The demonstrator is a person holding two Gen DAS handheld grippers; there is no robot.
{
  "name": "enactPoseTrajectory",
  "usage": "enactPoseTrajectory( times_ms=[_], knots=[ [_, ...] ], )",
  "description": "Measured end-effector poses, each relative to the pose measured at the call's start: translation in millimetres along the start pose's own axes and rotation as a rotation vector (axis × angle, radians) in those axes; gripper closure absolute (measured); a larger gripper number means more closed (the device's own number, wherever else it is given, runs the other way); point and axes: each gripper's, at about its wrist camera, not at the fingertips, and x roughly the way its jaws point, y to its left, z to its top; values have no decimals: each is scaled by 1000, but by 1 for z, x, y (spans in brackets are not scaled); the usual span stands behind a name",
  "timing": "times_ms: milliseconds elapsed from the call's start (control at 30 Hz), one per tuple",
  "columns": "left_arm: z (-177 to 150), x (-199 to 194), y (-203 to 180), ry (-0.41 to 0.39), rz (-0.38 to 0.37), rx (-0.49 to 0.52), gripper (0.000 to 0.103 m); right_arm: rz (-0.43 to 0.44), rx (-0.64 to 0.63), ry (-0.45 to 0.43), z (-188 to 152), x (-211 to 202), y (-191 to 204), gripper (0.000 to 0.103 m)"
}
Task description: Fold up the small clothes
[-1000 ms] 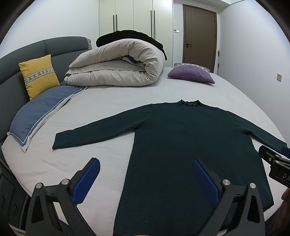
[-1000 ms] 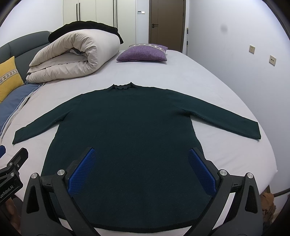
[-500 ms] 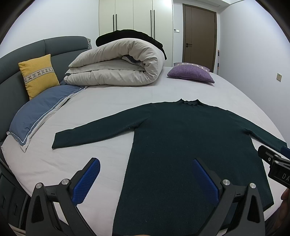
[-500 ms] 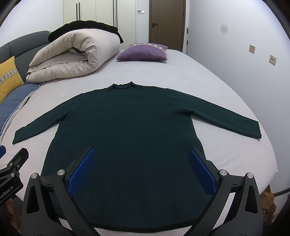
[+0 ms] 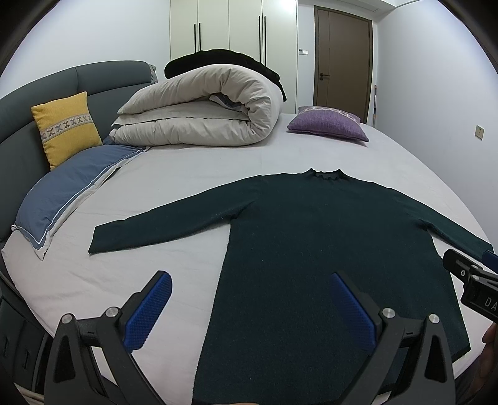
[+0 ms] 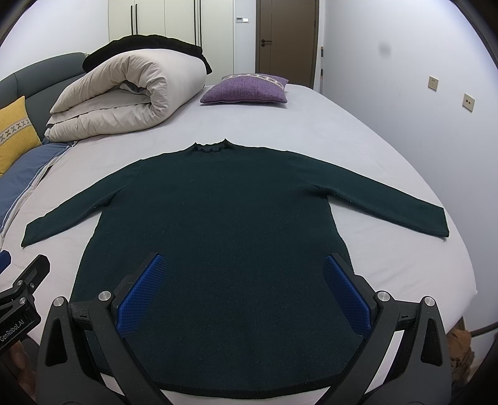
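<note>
First, with the left gripper (image 5: 249, 314) and right gripper (image 6: 242, 289) both wide apart and empty, pinch each cuff of the flat dark green knit sweater (image 6: 218, 224) squarely.

Home bedroom.
Bed (image 5: 193, 174) had a padded headboard (image 5: 102, 78), rolled duvet (image 5: 202, 112), cushions (image 6: 246, 90); wardrobe (image 5: 230, 28) and door (image 6: 286, 34) stood behind.
</note>
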Motion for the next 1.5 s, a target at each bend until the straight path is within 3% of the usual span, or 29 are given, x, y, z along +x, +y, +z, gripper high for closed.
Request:
enactPoseTrajectory(
  times_ms=[700, 1100, 1300, 1500],
  knots=[
    [-2, 1, -1, 3, 0, -2, 0, 1, -4, 6, -5, 3, 5, 0],
    [-10, 13, -7, 45, -11, 8, 0, 18, 24, 36, -6, 20, -7, 0],
    [-15, 36, -8, 128, -37, 1, 0, 8, 140, 41, -7, 43, -74, 0],
    [-17, 59, -8, 215, -84, -43, 0, -34, 455, 46, -18, 82, -225, 0]
  ],
)
